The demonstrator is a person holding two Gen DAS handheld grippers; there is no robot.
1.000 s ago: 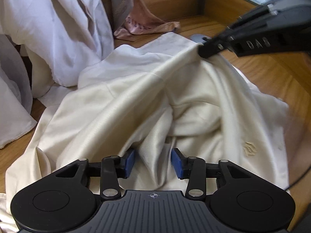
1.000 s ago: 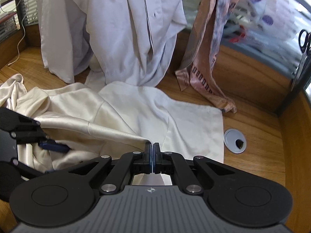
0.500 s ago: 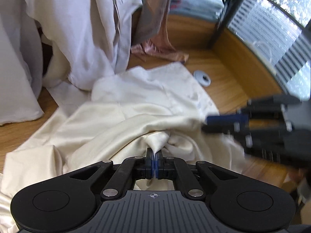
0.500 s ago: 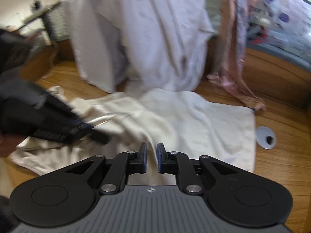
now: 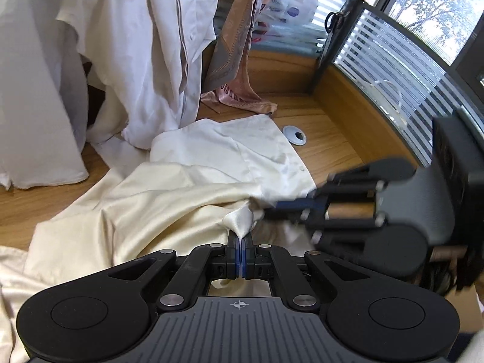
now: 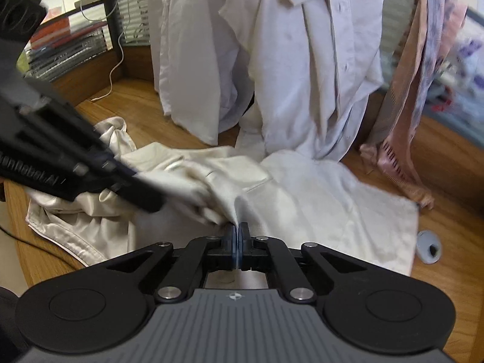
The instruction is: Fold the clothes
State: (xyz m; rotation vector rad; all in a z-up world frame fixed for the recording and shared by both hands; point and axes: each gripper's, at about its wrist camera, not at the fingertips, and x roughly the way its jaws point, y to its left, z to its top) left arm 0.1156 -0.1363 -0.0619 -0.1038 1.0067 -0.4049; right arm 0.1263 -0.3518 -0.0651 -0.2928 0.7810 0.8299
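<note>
Both grippers, left (image 5: 241, 243) and right (image 6: 236, 236), pinched neighbouring folds of the cream garment (image 5: 169, 199), lifted off the wooden table (image 5: 329, 154) (unfolded yet); spreading it flat likely came next.

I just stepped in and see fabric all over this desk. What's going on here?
A person is folding clothes with two handheld grippers. The left gripper and the right gripper are each shut on a pinch of the cream satin garment, close together, with the cloth pulled up into peaks. The rest of it lies crumpled on the wooden desk. White shirts and a pink patterned scarf hang behind, untouched.
</note>
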